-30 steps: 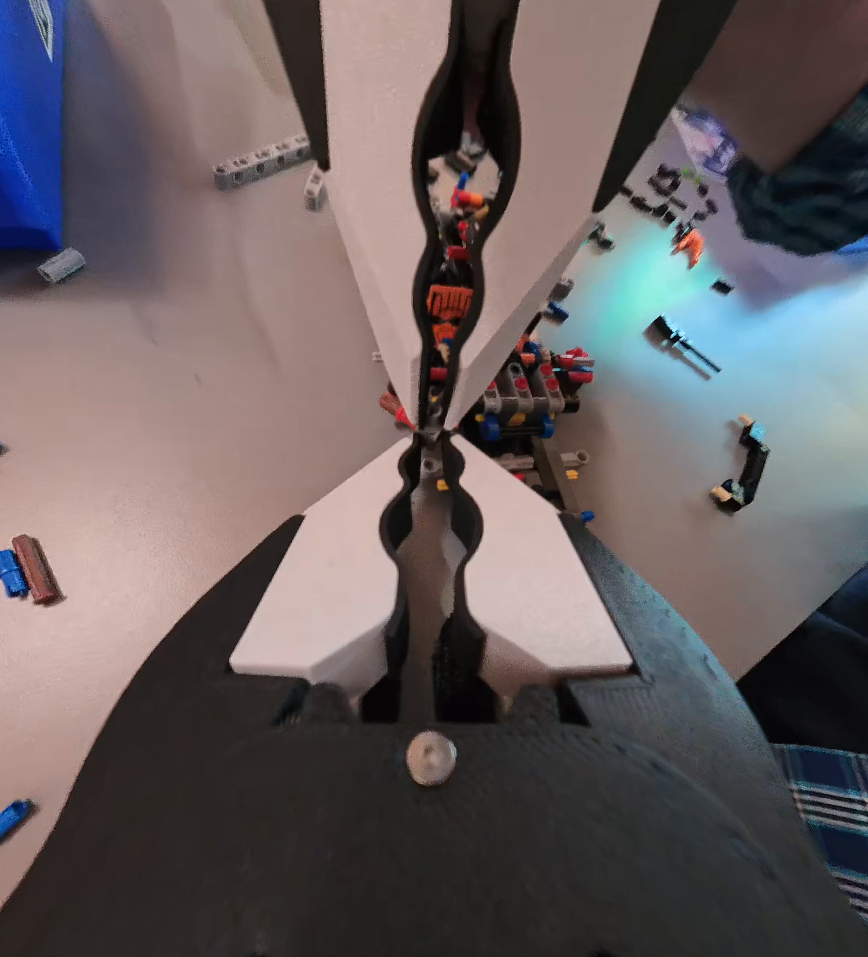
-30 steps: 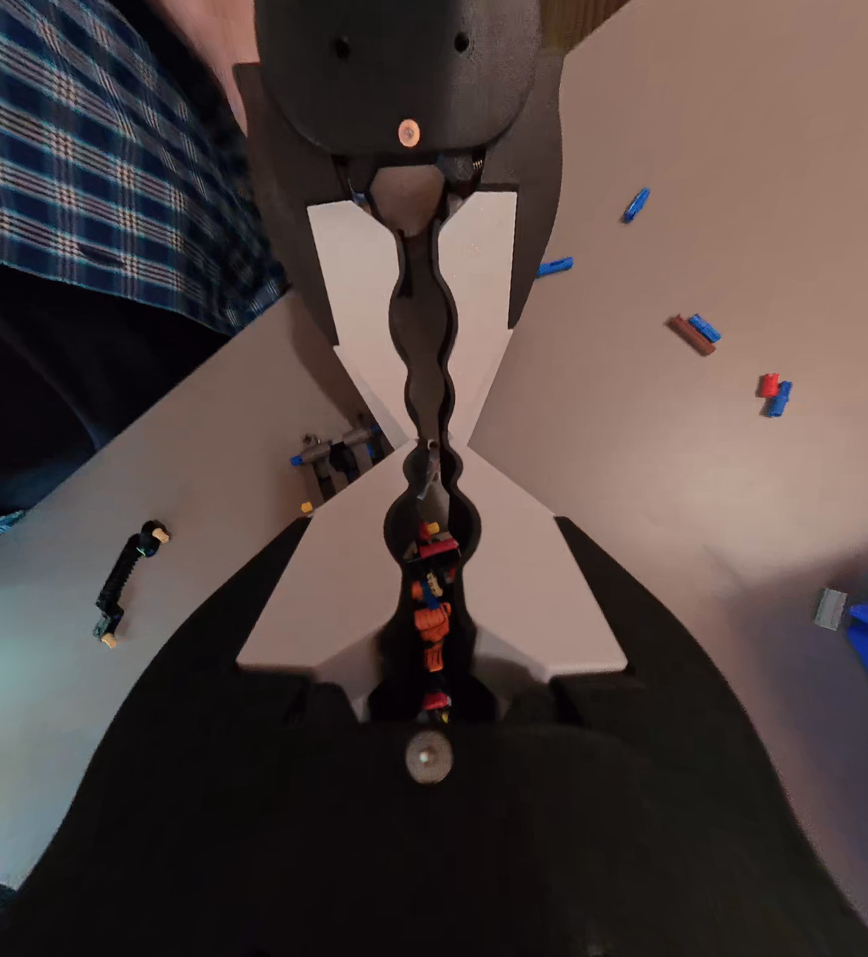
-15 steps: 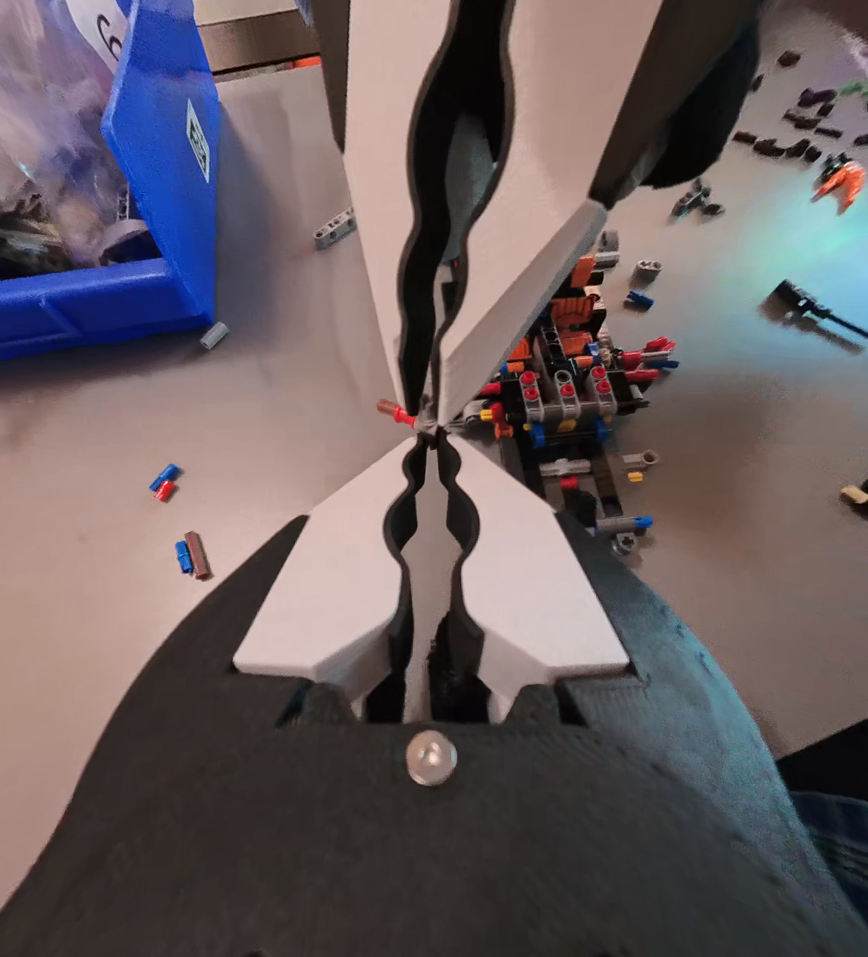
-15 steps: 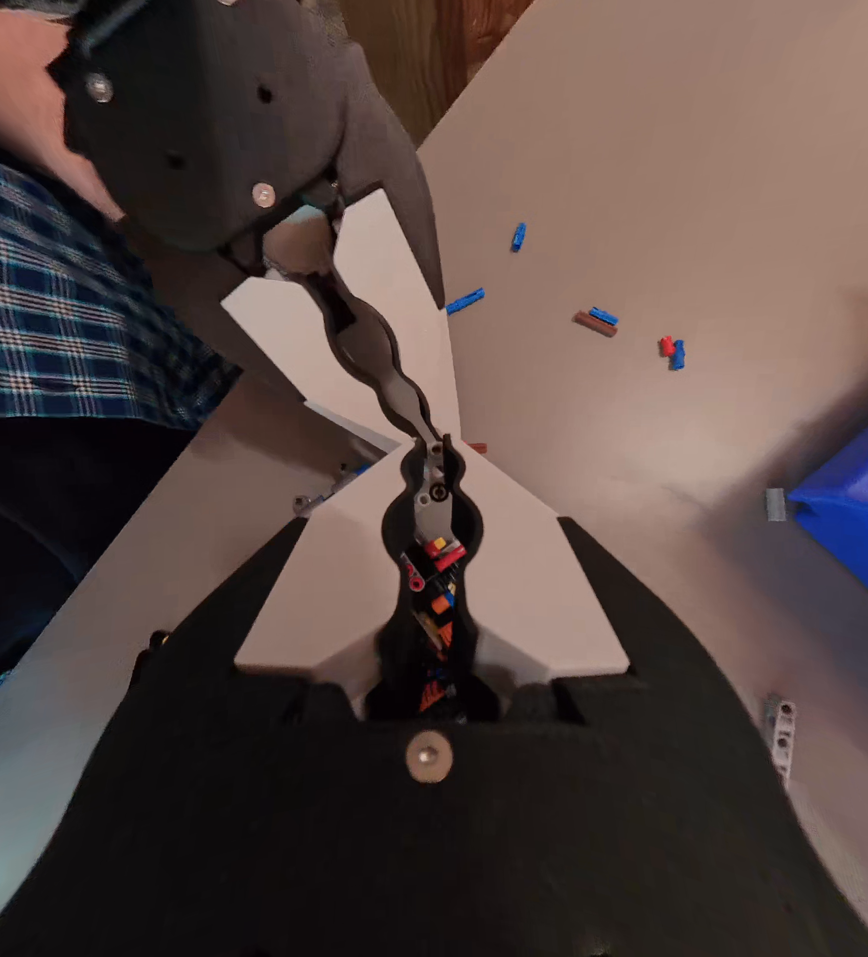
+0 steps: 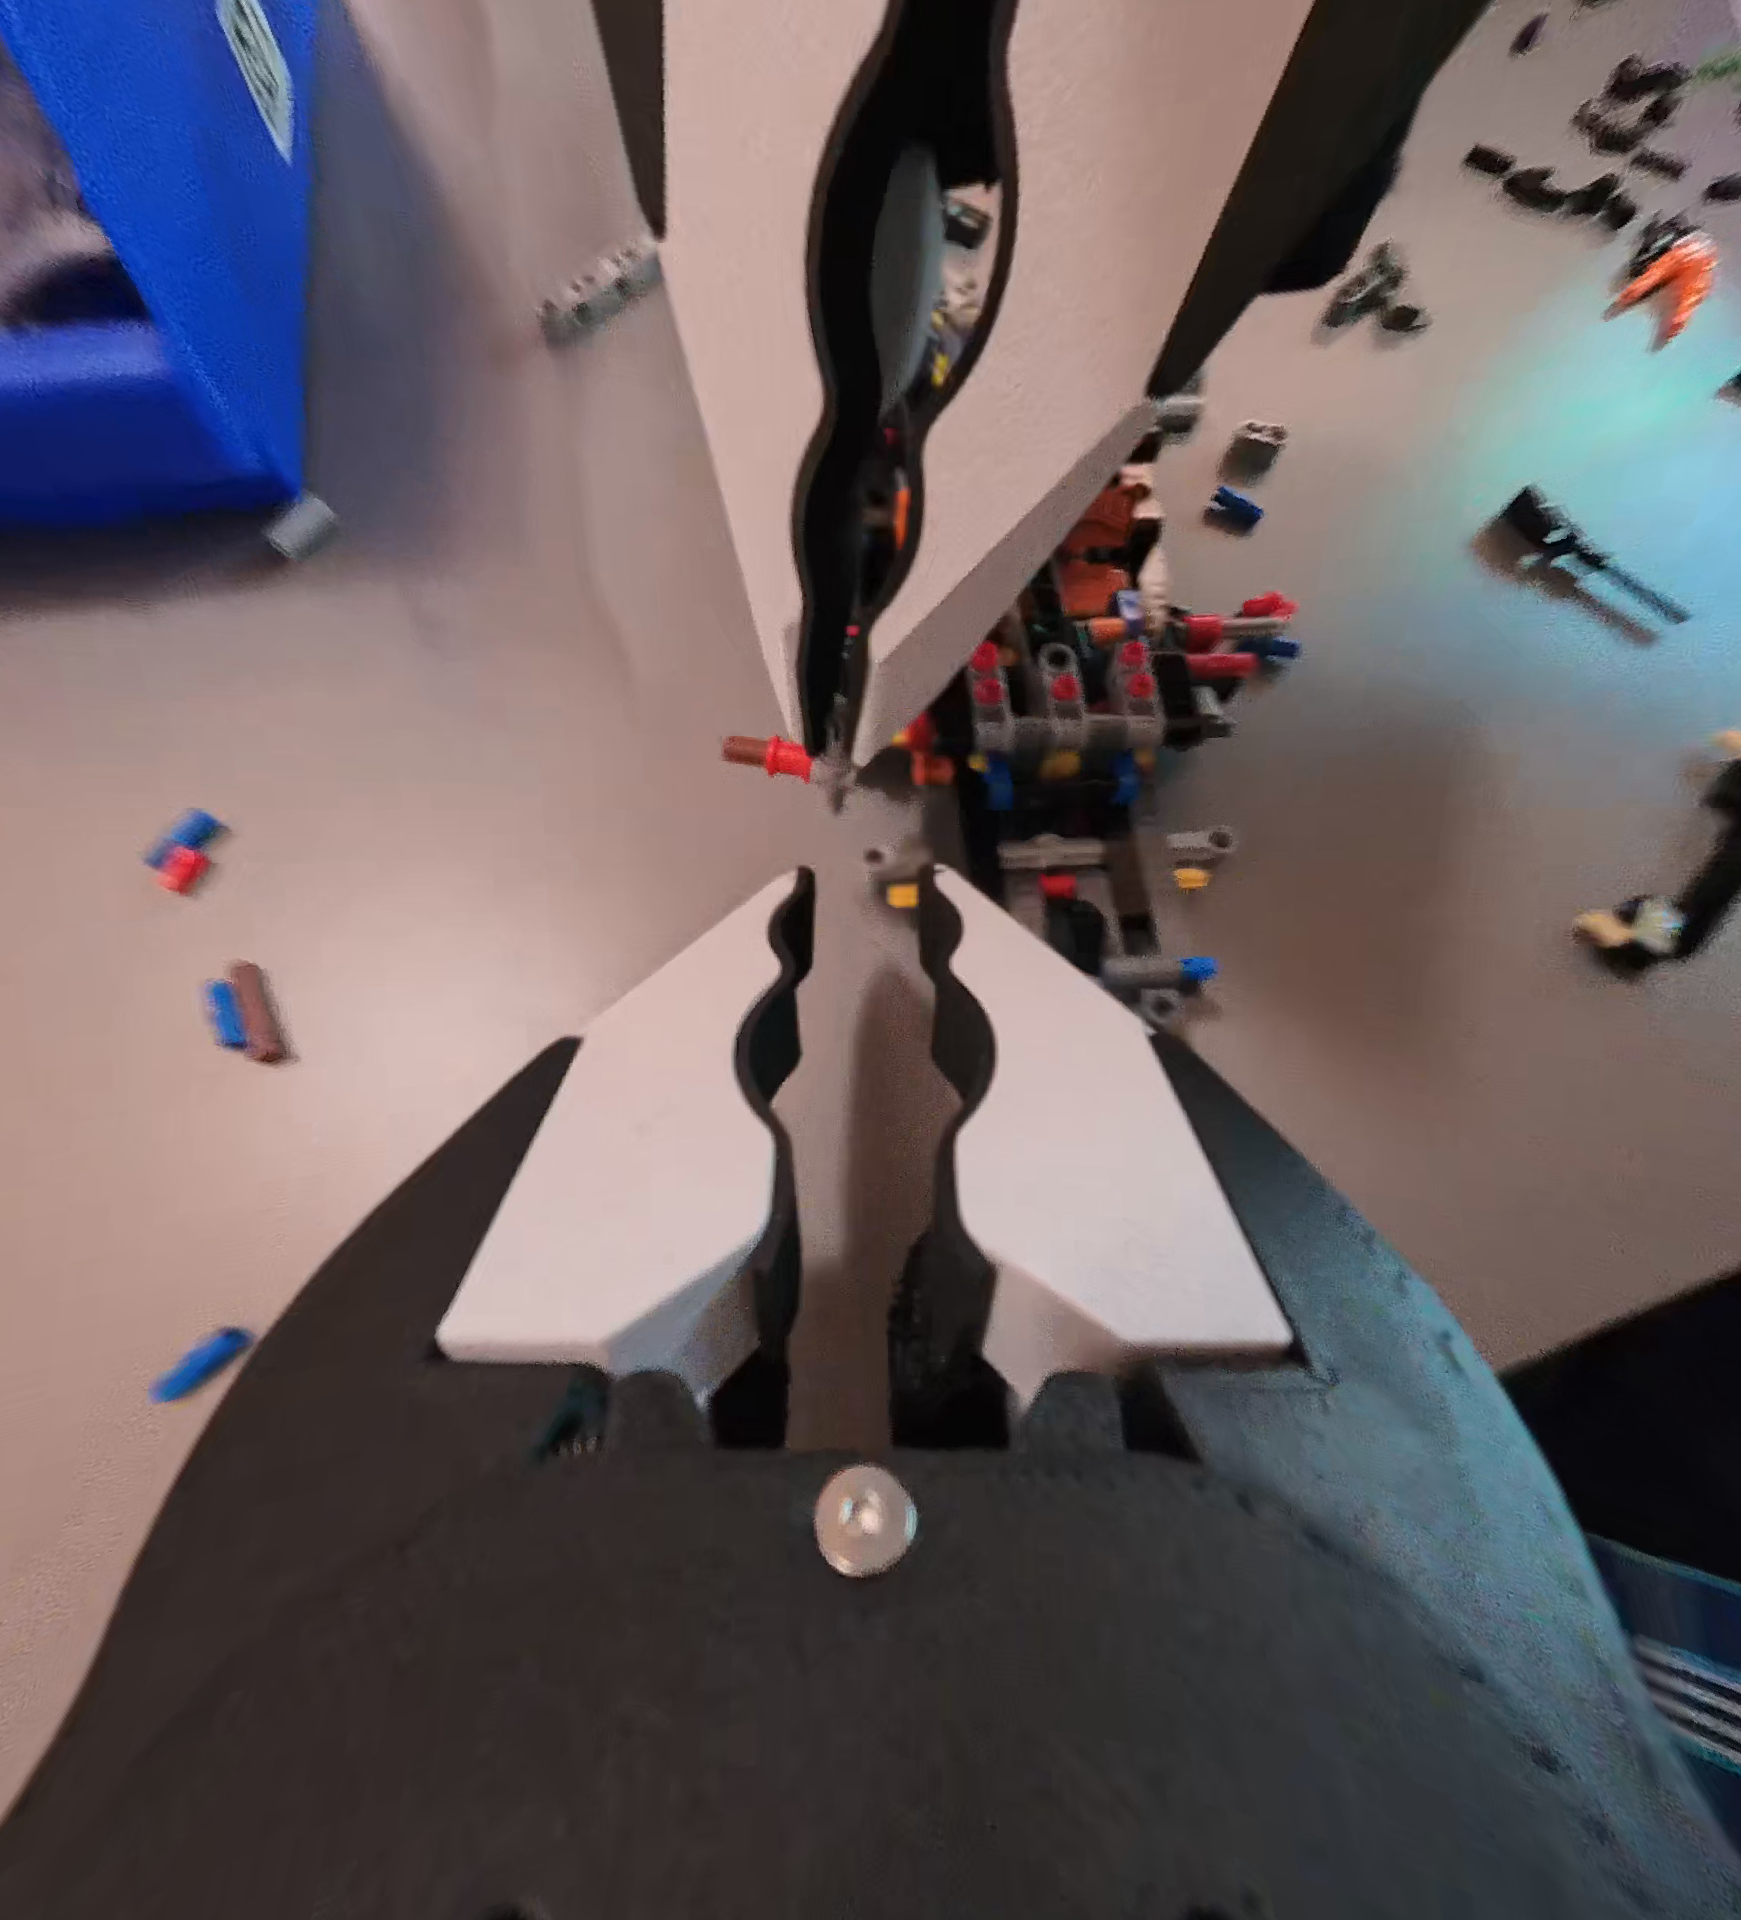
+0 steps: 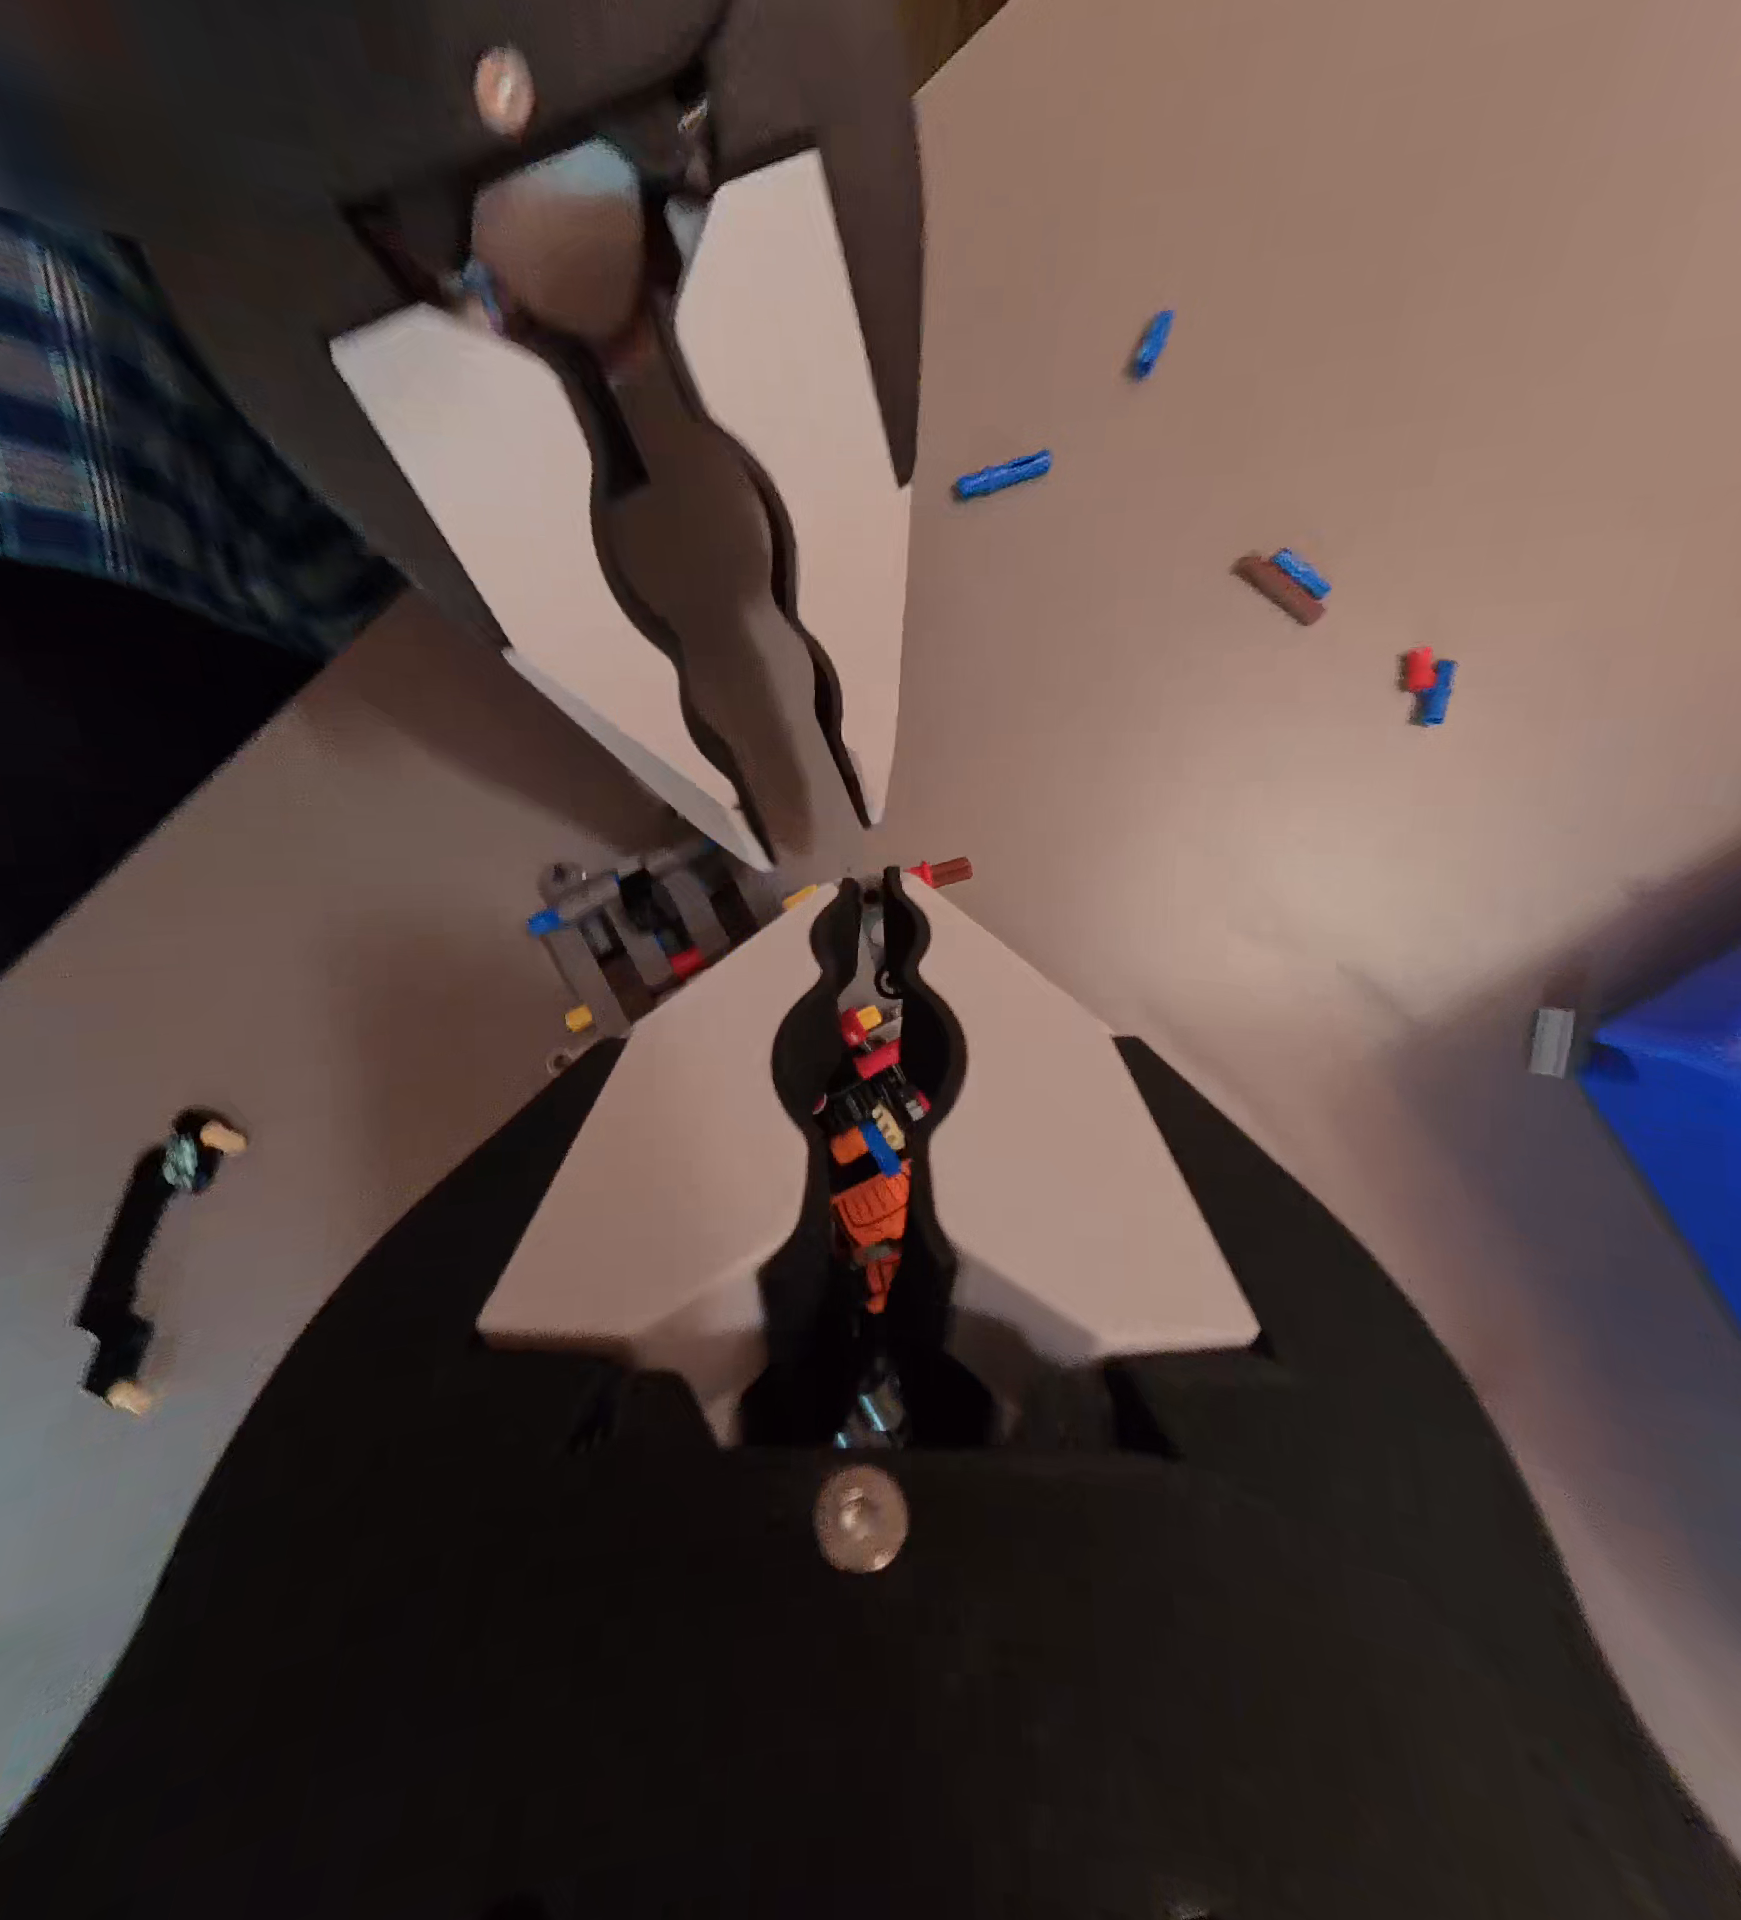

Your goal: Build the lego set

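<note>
Hidden: most of the lego model sits behind the right gripper's white fingers; only its grey beams, red pins and an orange part show. Through the right wrist view it appears as a thin strip between the fingers.
Blur: both views smear with motion; the black loose parts at the far corner cannot be told apart.
Cut off: the blue bin runs off the frame edge; its contents are unreadable.
Left gripper: fingers parted by a narrow gap, nothing between them, tips just short of the other gripper's tips.
Right gripper: fingers pinched on a small grey connector, which carries a red pin with brown axle sticking out sideways. The same pin shows at the tips in the right wrist view.
Held piece, place: above the table, just beside the model's near left edge; contact with the model cannot be told.
Model, place: on the table, right of both grippers' tips.
Loose parts: blue-and-red pair, blue pin beside brown axle, single blue pin, black curved piece with tan ends, grey beam.
Person: plaid sleeve at the edge.
</note>
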### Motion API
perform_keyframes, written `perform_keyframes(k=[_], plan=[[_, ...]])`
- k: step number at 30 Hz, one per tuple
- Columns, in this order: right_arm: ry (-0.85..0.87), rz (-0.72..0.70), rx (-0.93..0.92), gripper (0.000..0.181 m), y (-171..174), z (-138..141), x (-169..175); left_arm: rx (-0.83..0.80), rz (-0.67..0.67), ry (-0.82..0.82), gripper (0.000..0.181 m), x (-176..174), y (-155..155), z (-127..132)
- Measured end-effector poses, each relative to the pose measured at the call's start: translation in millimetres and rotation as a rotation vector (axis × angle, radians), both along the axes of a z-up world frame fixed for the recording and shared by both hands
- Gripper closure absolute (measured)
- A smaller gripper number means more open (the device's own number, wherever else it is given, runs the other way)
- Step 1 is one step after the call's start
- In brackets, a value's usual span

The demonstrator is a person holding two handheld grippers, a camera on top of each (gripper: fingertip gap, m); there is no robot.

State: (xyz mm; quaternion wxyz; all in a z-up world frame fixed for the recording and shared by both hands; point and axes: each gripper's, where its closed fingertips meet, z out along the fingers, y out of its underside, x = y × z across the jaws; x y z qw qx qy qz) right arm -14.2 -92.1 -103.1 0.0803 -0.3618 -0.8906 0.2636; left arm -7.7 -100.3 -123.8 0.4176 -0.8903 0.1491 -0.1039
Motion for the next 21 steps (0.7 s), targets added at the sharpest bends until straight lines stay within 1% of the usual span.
perform_keyframes(k=[3,6,8,10,14,18,21], plan=[[-0.007,0.118,0.082,0.181,1,-10,6,-0.037,0.004,-0.100,0.152,12,-13,-8],[-0.026,0.188,0.111,0.179,0,-16,7,-0.053,0.013,-0.126,0.151,18,-16,-16],[-0.038,0.227,0.097,0.180,-5,-18,8,-0.064,0.017,-0.156,0.149,21,-15,-18],[-0.053,0.239,0.103,0.180,-4,-23,8,-0.079,0.019,-0.172,0.149,22,-13,-20],[-0.080,0.259,0.048,0.180,-7,-28,13,-0.089,0.007,-0.205,0.151,24,-11,-25],[-0.099,0.275,0.053,0.181,-5,-31,13,-0.096,-0.007,-0.229,0.160,27,-10,-28],[-0.108,0.288,0.051,0.180,-6,-32,13,-0.100,-0.017,-0.246,0.162,28,-10,-28]])
